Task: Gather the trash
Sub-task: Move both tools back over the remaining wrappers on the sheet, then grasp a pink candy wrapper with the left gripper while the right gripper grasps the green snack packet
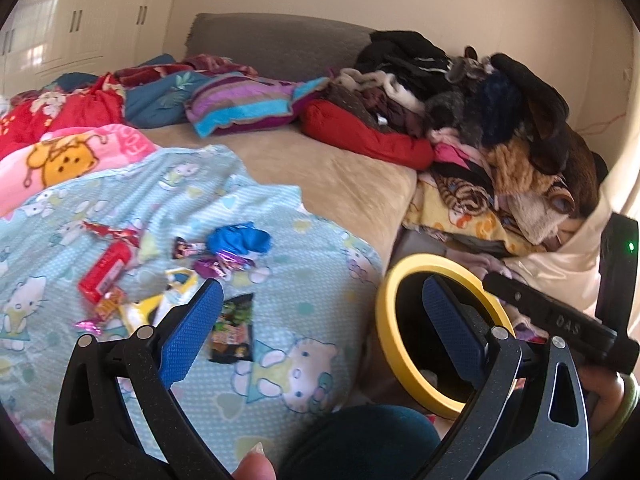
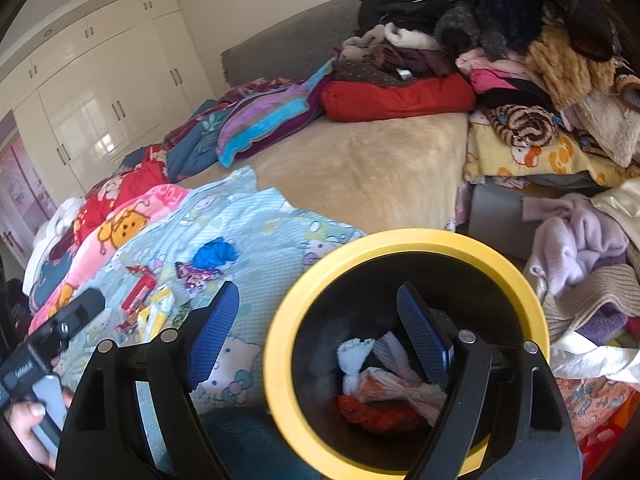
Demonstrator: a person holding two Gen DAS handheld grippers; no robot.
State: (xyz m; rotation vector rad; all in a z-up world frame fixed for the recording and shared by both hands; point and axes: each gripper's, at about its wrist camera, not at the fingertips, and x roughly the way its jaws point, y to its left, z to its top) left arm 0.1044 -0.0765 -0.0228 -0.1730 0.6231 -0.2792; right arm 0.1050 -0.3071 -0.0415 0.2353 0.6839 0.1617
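Note:
Several wrappers lie on the light-blue cat-print blanket (image 1: 280, 412): a red pack (image 1: 105, 272), a crumpled blue bag (image 1: 240, 238), a purple candy wrapper (image 1: 224, 264), a yellow-white wrapper (image 1: 160, 304) and a dark snack packet (image 1: 234, 330). A black bin with a yellow rim (image 1: 384, 320) stands beside the bed. My left gripper (image 1: 320, 292) is open and empty, spanning the snack packet and the bin. My right gripper (image 2: 318, 292) is open and empty above the bin's rim (image 2: 280, 360). Inside the bin lie a white knotted bag (image 2: 384, 384) and a red wrapper (image 2: 380, 416).
A tall heap of clothes (image 1: 500, 120) fills the bed's right side and spills beside the bin (image 2: 580, 248). Pillows and quilts (image 1: 240, 104) lie along the grey headboard. White wardrobes (image 2: 92, 92) stand at the left. A bare beige sheet (image 1: 340, 176) lies between them.

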